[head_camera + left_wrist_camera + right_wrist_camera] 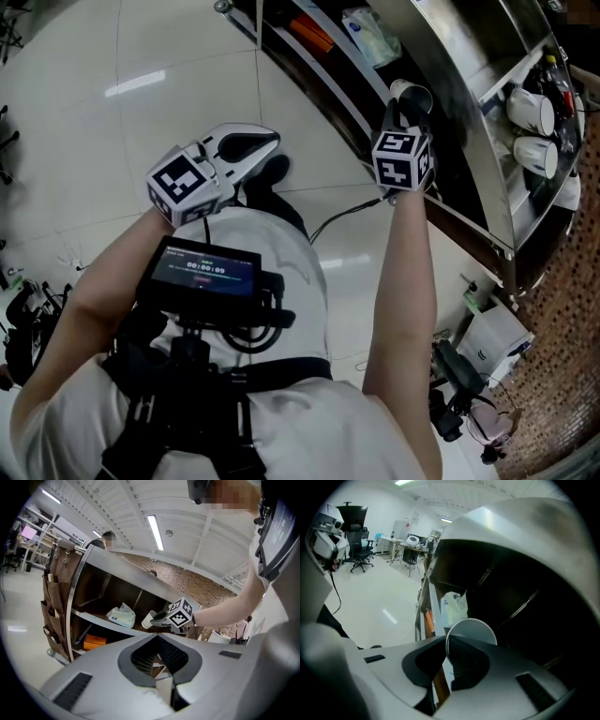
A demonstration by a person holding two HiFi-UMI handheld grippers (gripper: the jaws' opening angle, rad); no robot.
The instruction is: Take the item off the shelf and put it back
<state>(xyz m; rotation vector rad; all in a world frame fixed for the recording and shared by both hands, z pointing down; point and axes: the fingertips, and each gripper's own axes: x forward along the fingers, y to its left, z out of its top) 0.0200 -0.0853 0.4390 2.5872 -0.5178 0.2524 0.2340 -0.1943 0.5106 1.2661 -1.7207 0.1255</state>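
Currently white cup [478,627] rim clamped in right gripper [446,644]; beside shelf [433,609].

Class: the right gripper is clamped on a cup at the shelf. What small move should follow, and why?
Probably draw the cup back, clear of the shelf: the right gripper pinches its wall, and it hangs right at the shelf front.

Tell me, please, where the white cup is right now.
The white cup is gripped by the right gripper, upper right in the head view, at the front edge of the metal shelf, near the white bag.
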